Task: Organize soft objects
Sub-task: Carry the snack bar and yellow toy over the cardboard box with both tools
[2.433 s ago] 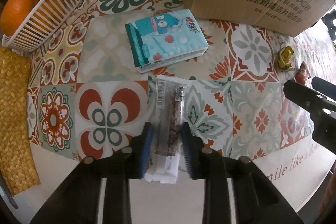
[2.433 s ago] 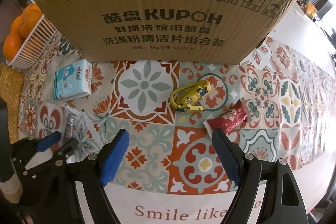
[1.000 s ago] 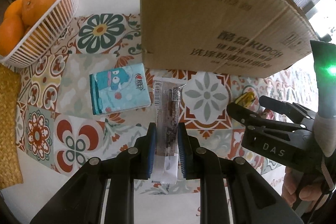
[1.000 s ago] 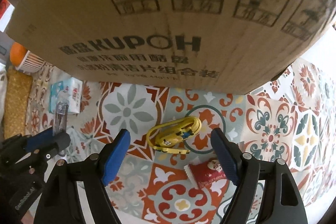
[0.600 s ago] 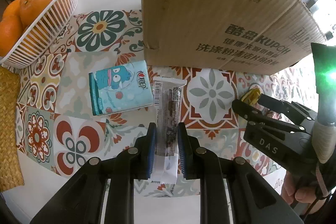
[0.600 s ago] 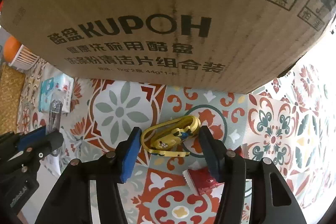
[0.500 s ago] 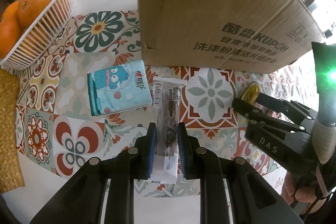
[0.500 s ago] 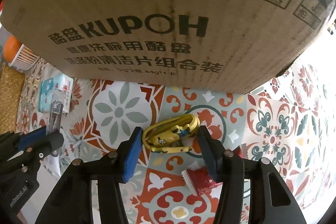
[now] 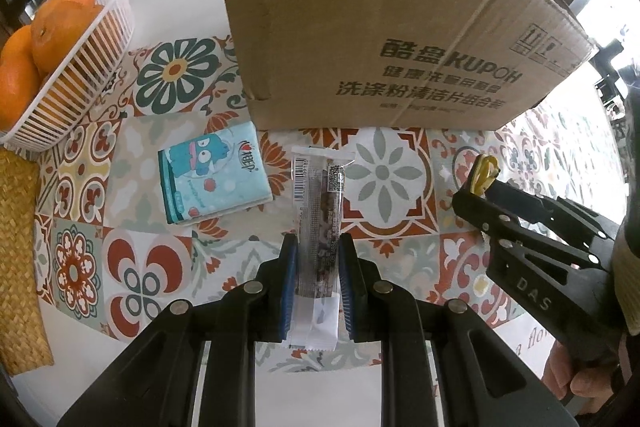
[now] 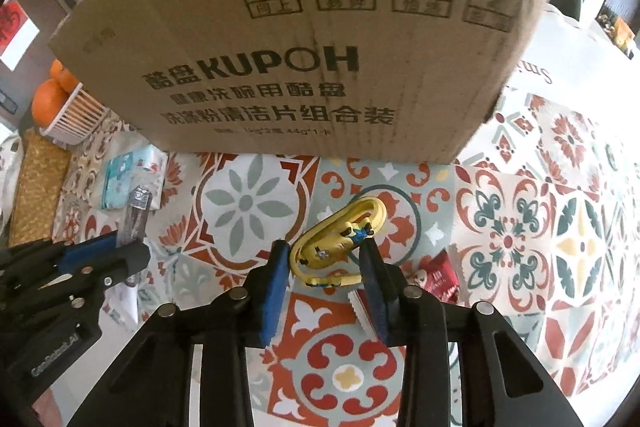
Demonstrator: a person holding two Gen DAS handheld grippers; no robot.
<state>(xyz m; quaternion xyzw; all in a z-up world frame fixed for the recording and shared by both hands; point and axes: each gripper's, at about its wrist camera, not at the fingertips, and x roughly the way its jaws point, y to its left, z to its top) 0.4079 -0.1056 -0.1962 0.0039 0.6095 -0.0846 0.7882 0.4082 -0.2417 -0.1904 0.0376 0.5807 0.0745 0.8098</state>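
My left gripper is shut on a long clear-wrapped snack bar and holds it above the patterned cloth, in front of the brown cardboard box. My right gripper is shut on a yellow Minion toy loop, lifted in front of the same box. The right gripper with the yellow toy also shows at the right of the left wrist view. A blue cartoon tissue pack lies flat left of the bar. A red snack packet lies under the right fingers.
A white basket of oranges stands at the far left. A woven straw mat lies along the left edge. The patterned tablecloth stretches away to the right.
My right gripper has closed on the yellow toy and raised it. My left gripper, holding the bar, has lifted higher and nearer the box.
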